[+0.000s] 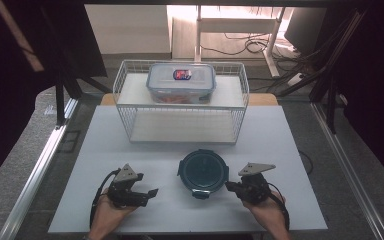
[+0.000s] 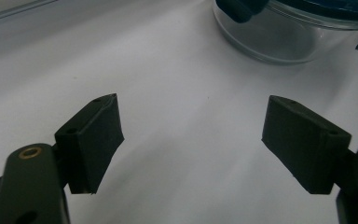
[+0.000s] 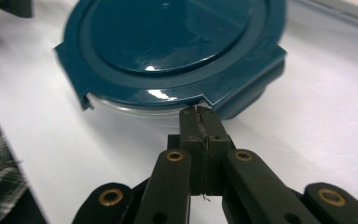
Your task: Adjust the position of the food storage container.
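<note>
white surface [image 1: 105,150] carries a wire basket [image 1: 125,95] along its far edge, with a clear rectangular container [image 1: 181,83] resting on top of it. round container [image 1: 203,171] with a dark teal lid sits near the middle of the near edge, between my two grippers. my left gripper [image 1: 150,196] rests toward the near left corner, well apart from the container, jaws spread with only bare surface between them. my right gripper [image 3: 200,122] has its jaws pressed together, empty, tips just beside the container's glass wall under the lid rim; contact cannot be confirmed.
</note>
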The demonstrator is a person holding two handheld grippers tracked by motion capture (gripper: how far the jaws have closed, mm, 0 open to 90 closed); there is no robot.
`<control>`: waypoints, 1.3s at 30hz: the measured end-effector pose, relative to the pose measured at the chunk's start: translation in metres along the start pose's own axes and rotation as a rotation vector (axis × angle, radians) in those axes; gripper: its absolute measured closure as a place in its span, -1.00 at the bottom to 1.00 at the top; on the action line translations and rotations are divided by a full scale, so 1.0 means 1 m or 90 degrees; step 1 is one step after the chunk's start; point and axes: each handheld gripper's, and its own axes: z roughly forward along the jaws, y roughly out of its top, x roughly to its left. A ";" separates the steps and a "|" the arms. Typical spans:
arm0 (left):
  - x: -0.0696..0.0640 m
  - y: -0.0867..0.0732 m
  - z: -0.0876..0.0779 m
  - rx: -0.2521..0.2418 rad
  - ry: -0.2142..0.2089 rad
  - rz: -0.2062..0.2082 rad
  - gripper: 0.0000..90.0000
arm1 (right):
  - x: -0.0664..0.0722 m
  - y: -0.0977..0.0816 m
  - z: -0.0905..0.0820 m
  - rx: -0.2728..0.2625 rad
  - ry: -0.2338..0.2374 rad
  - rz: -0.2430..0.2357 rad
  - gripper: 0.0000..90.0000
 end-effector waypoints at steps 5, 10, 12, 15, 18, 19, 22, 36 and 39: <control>0.002 -0.001 -0.001 -0.003 -0.003 -0.007 -0.53 | -0.024 -0.004 -0.013 0.000 -0.053 0.044 0.99; 0.003 0.000 0.000 -0.001 -0.003 -0.011 -0.53 | -0.037 0.004 -0.005 -0.039 -0.020 0.102 0.99; 0.002 -0.001 0.000 0.000 -0.001 -0.011 -0.53 | -0.033 0.012 0.005 -0.033 -0.029 0.089 0.99; 0.003 -0.001 -0.001 -0.001 0.000 -0.013 -0.53 | -0.029 0.023 0.016 -0.019 -0.073 0.076 0.99; 0.005 -0.002 -0.001 -0.005 0.000 -0.025 -0.53 | -0.030 0.026 0.017 -0.016 -0.077 0.080 0.99; 0.005 -0.001 -0.001 -0.005 0.000 -0.027 -0.52 | -0.029 0.027 0.019 -0.018 -0.084 0.079 0.99; 0.005 -0.001 0.000 -0.004 0.000 -0.026 -0.52 | -0.028 0.029 0.022 -0.019 -0.091 0.077 0.99; 0.006 -0.002 -0.001 0.000 0.001 -0.027 -0.52 | -0.005 0.040 0.038 -0.014 -0.063 0.054 1.00; 0.006 -0.002 -0.001 0.000 0.001 -0.028 -0.52 | -0.001 0.039 0.037 -0.015 -0.057 0.055 1.00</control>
